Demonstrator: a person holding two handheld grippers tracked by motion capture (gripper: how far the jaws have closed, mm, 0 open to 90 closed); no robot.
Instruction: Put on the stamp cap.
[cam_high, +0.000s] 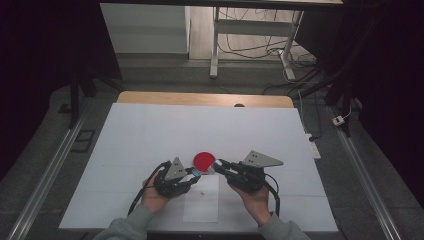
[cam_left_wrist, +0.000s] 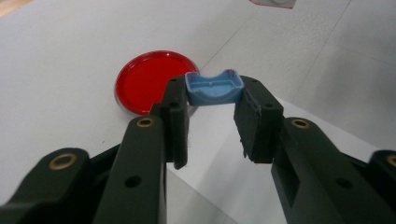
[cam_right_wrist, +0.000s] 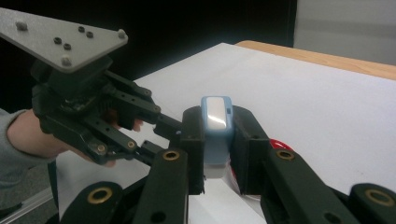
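Two grippers brought together near the front edge of the white worktop (cam_high: 150, 125), just this side of a red dish (cam_high: 204, 159). Left gripper (cam_left_wrist: 212, 119) pinching a small blue cap (cam_left_wrist: 213, 87) by its ends, hollow side up, held above the worktop and beside the dish. Right gripper (cam_right_wrist: 217, 140) pressed onto a blue-and-white case (cam_right_wrist: 216, 126), standing upright between the jaws. Both pieces lifted and close to each other, probably so cap and case can be fitted together or pulled apart. White sheet (cam_high: 201, 200) lying flat underneath, likely as a working mat.
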